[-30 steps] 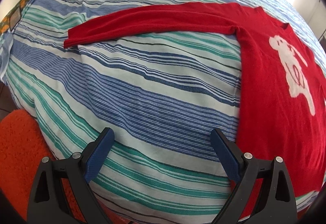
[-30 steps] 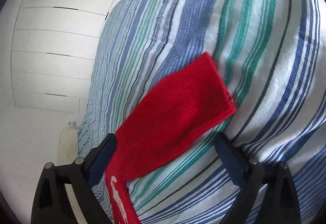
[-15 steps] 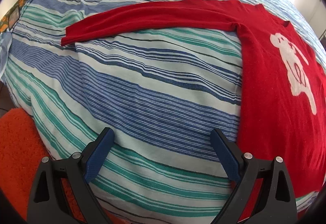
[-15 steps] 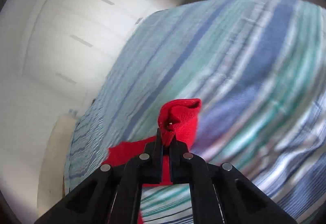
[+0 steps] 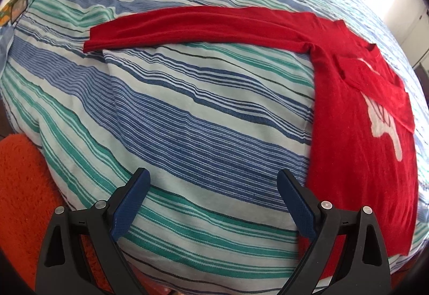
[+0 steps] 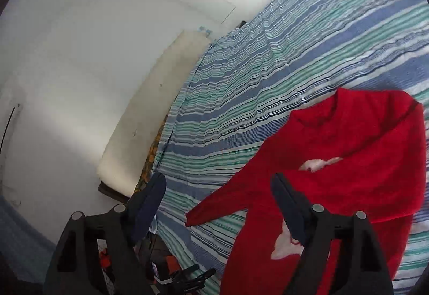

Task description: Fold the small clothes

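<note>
Left gripper (image 5: 211, 194): jaws spread wide, empty, above striped bedspread (image 5: 187, 118) near its front edge. Right gripper (image 6: 218, 197): jaws apart, holding nothing. Red sweater (image 5: 359, 134): flat toward bedspread's right edge, one sleeve (image 5: 193, 24) outstretched, other sleeve folded across chest.

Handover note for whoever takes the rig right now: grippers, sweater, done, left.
Left gripper: open, empty, above the striped bedspread beside the sweater's hem.
Right gripper: open, empty, over the sweater.
Red sweater: flat on the bed, front up. One sleeve is folded across the chest; the other sleeve lies stretched out.
Left: fold in the outstretched sleeve, then fold the body.
</note>
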### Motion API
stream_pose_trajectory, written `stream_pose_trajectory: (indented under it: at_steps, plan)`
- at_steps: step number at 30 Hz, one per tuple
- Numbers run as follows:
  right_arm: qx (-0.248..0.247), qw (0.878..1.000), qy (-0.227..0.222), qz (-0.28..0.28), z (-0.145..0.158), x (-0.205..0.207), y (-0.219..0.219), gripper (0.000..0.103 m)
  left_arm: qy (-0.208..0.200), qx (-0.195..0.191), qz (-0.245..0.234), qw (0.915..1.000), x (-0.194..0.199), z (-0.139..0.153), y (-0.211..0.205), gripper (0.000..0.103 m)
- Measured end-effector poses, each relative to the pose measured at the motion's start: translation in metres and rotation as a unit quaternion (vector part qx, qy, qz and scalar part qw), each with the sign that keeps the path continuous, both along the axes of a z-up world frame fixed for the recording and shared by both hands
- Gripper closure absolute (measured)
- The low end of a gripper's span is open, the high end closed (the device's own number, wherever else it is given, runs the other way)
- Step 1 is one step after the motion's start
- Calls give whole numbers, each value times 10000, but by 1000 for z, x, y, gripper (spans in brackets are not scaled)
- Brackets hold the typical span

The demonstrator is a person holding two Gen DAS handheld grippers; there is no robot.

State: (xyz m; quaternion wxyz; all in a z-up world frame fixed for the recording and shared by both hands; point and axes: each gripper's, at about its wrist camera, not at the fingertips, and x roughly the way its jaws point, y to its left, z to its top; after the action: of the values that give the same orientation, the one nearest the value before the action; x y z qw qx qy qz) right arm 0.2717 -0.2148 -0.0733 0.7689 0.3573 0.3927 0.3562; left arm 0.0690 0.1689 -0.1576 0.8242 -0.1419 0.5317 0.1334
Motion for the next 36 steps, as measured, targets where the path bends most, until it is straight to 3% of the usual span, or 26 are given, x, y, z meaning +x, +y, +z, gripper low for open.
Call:
stream_pose_trajectory:
  at_steps: [4, 9, 11, 13, 15, 16, 17, 18, 20, 23, 25, 27, 28, 29, 30, 31, 34, 36]
  plan:
    - [-402, 9959, 513, -631, -39, 8, -65, 22, 76, 45, -87, 9999, 4, -5, -5, 7]
    - [-241, 9885, 1248, -815, -98, 18, -93, 22, 117, 343, -277, 9990, 4, -5, -15, 7]
    - [-513, 9821, 1525, -980, -125, 14, -98, 22, 89, 393, -276, 9988, 3, -4, -16, 7]
    - [-1142, 9661, 1979, -1200, -156, 14, -107, 25, 37, 414, -259, 9988, 2, -1, -15, 7]
    - [-1261, 9609, 2094, -1299, -169, 8, -121, 56, -17, 412, -266, 9988, 0, 2, -14, 7]
    - [-1282, 9619, 2020, -1323, -166, 4, -126, 55, -57, 403, -301, 9987, 1, 5, -15, 7]
    - [-1423, 9624, 1880, -1345, -155, -1, -130, 50, -120, 376, -364, 9986, 5, 8, -15, 7]
    - [-1686, 9621, 1680, -1333, -142, -8, -132, 36, -197, 338, -434, 9983, 10, 10, -16, 7]
    - [-2210, 9613, 997, -1306, -107, -34, -139, 29, -400, 407, -561, 9968, 25, 14, -16, 7]
    - [-2940, 9391, 440, -1725, -81, -80, -164, 13, -667, 661, -608, 9937, 54, 9, -13, 5]
    - [-3325, 9158, 447, -2206, -88, -106, -184, 10, -639, 694, -615, 9936, 75, -7, -9, 1]
    - [-3578, 8959, 867, -2485, -111, -118, -206, 10, -315, 566, -703, 9954, 93, -40, -3, 0]
    - [-3590, 8880, 1217, -2604, -128, -123, -220, 10, -386, 464, -765, 9952, 95, -49, -1, 0]
    - [-3453, 8862, 1511, -2696, -144, -129, -233, 10, -664, 439, -715, 9943, 90, -49, 1, 0]
    - [-3173, 8925, 1601, -2776, -158, -136, -244, 9, -752, 460, -682, 9938, 87, -46, 1, 0]
    - [-3027, 8972, 1349, -2920, -158, -143, -248, 9, -744, 551, -698, 9933, 85, -45, -2, 0]
    - [-3134, 8932, 1290, -2954, -156, -142, -247, 8, -812, 641, -718, 9920, 81, -45, -4, 0]
    - [-3253, 8945, 1231, -2808, -158, -137, -243, 0, -845, 569, -702, 9923, 78, -45, -2, 0]
